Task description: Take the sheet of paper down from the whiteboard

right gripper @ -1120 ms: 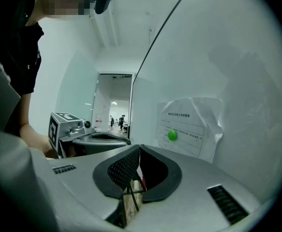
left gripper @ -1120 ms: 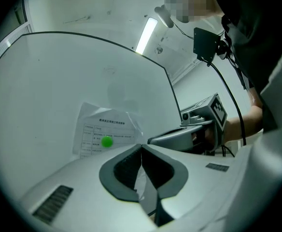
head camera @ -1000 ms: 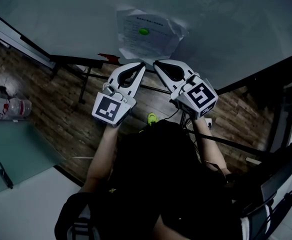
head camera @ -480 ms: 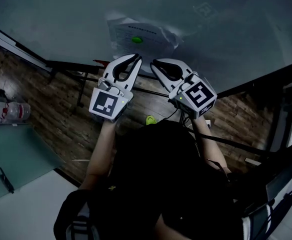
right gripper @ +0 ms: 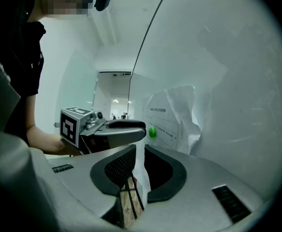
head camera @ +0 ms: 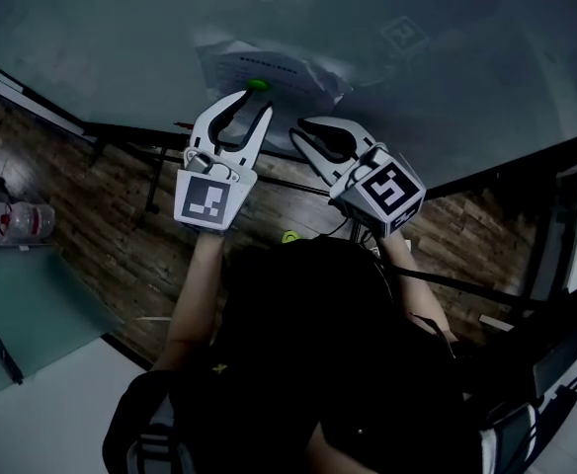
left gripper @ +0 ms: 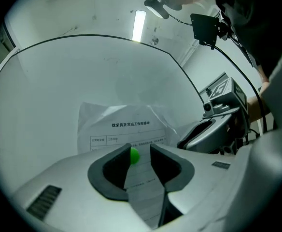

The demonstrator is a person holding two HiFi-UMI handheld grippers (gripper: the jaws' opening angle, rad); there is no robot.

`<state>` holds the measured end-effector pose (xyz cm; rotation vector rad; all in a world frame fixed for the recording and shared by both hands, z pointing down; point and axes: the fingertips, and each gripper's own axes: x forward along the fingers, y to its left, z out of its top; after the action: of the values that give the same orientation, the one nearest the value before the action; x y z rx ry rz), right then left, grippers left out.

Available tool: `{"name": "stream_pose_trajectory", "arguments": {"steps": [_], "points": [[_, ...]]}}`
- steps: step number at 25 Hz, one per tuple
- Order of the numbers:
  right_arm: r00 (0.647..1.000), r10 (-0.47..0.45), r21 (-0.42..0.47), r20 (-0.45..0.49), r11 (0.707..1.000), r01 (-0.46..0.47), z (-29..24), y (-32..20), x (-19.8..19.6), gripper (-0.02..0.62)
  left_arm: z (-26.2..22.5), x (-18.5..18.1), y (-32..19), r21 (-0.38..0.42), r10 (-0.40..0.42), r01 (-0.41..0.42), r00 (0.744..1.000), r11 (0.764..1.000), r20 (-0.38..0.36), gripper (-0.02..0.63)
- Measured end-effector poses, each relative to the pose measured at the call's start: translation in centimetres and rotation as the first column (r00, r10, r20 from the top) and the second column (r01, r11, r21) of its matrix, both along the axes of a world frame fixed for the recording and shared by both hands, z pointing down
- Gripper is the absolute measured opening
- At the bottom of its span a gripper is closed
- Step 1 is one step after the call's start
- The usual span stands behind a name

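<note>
Dim head view; strip light [left gripper: 139, 25] brightens fisheye gripper views.

The left gripper [head camera: 250, 103] and the right gripper [head camera: 299, 126] are held close side by side, pointed about level, on raised forearms [head camera: 195, 289]. Both pairs of fingers have just been opened and are kept apart. A green magnet [left gripper: 134, 155] is framed in the left gap and an edge of the sheet of paper [right gripper: 172, 120] in the right, neither pressed.
</note>
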<state>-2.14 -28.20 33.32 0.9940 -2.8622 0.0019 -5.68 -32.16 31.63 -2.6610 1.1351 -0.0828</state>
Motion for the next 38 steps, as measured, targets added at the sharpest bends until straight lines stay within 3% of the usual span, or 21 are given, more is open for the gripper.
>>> {"name": "stream_pose_trajectory", "arguments": {"steps": [8, 24, 38], "points": [[1.000, -0.015, -0.012, -0.005, 1.000, 0.015, 0.4, -0.2, 0.3, 0.084, 0.0, -0.2, -1.4, 0.015, -0.065, 0.065, 0.998, 0.998, 0.016, 0.158], [1.000, 0.002, -0.060, -0.016, 0.998, -0.003, 2.1, -0.9, 1.8, 0.098, 1.1, 0.2, -2.5, 0.075, -0.163, 0.156, 0.981, 0.985, 0.108, 0.158], [0.999, 0.049, -0.112, -0.019, 0.992, -0.051, 3.6, -1.6, 3.4, 0.112, 1.1, 0.0, -2.9, 0.120, -0.230, 0.215, 0.965, 0.969, 0.129, 0.137]]}}
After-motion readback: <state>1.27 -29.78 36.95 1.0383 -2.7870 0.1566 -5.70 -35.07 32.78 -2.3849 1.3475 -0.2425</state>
